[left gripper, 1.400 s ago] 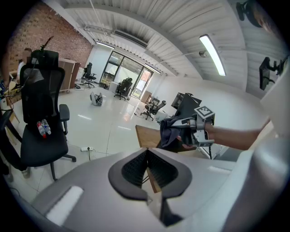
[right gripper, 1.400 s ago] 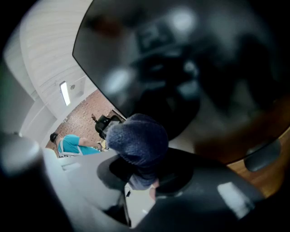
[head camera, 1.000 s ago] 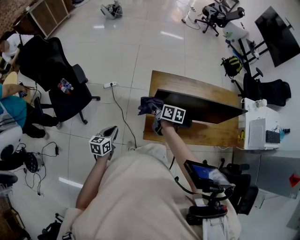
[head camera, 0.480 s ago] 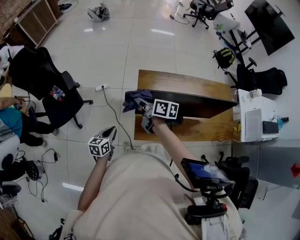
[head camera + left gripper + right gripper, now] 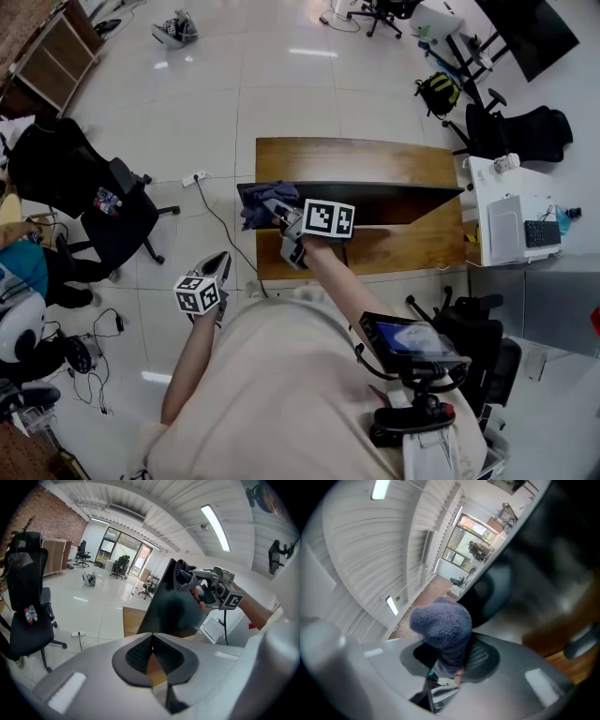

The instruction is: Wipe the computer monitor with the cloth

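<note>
The monitor (image 5: pixel 375 200) stands on a wooden desk (image 5: pixel 337 155) and shows from above as a thin dark slab. My right gripper (image 5: pixel 277 217) is shut on a blue-grey cloth (image 5: pixel 257 206), pressed at the monitor's left end. In the right gripper view the cloth (image 5: pixel 443 623) bulges out of the jaws against the dark screen (image 5: pixel 543 550). My left gripper (image 5: pixel 225 259) hangs shut and holds nothing, over the floor left of the desk. From the left gripper view the monitor (image 5: pixel 171 609), the cloth (image 5: pixel 183 575) and the right gripper (image 5: pixel 212 584) all show ahead.
A black office chair (image 5: pixel 98 202) stands to the left, with a power strip and cable (image 5: pixel 199 176) on the floor near the desk. A white cabinet (image 5: pixel 511 220) sits at the desk's right end. More chairs (image 5: pixel 511 127) and a bag (image 5: pixel 438 92) lie beyond.
The head view has drifted, so the desk sits further left in frame. The right gripper keeps the cloth at the monitor's left end. The left gripper has not moved.
</note>
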`<state>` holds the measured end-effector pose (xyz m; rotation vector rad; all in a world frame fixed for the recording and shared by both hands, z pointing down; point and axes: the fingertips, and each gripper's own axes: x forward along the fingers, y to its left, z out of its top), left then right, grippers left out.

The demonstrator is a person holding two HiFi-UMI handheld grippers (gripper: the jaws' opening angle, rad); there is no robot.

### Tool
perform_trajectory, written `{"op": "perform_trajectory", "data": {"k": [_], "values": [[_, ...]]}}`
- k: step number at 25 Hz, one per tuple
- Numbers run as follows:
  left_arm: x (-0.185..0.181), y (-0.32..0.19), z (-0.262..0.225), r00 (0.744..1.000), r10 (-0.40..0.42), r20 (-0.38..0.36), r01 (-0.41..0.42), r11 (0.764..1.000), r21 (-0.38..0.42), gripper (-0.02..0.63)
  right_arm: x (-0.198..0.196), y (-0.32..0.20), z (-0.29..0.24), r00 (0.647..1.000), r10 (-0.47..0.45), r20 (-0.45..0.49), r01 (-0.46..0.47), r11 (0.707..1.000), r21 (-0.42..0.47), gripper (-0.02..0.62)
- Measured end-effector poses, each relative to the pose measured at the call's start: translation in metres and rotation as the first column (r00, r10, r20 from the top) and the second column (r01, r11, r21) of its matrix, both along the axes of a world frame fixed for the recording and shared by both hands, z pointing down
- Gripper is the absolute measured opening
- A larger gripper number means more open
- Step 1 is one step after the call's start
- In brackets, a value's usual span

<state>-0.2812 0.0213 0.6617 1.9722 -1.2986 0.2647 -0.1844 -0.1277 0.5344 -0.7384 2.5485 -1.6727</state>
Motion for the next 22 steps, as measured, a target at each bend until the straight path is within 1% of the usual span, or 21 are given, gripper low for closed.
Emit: {"op": "perform_trajectory", "data": {"k": [3,7,10,12,16,19,22], "values": [[0.024,-0.012,-0.002,1.0,0.02,0.009,-0.02,1.0,0.0,-0.015,0.038,-0.007,0.0,1.0,0.026,0.011,-0.025,1.0,-0.01,0.11],[0.031,-0.026,-0.006,0.999,0.046,-0.004,-0.046,0.999,0.006,-0.015,0.062,-0.01,0.004,0.997,0.076,0.004,-0.076,0.997,-0.023,0.11],[0.05,-0.039,-0.011,0.997,0.077,0.001,-0.077,0.997,0.019,-0.015,0.088,-0.016,0.005,0.995,0.102,0.004,-0.102,0.994,-0.027,0.11],[0.057,-0.041,-0.014,0.996,0.093,0.003,-0.093,0.995,0.02,-0.015,0.096,-0.017,0.005,0.994,0.11,-0.004,-0.11,0.994,-0.025,0.11],[0.057,-0.04,-0.018,0.994,0.113,0.006,-0.113,0.993,0.019,-0.015,0.103,-0.019,0.003,0.991,0.119,-0.055,-0.118,0.993,0.021,0.11],[0.061,-0.043,-0.023,0.994,0.113,0.01,-0.113,0.993,0.021,-0.014,0.118,-0.026,0.001,0.986,0.121,-0.119,-0.114,0.991,0.064,0.109],[0.067,-0.04,-0.021,0.994,0.108,0.005,-0.108,0.994,0.011,-0.015,0.137,-0.026,0.005,0.976,0.115,-0.186,-0.103,0.992,0.071,0.109]]}}
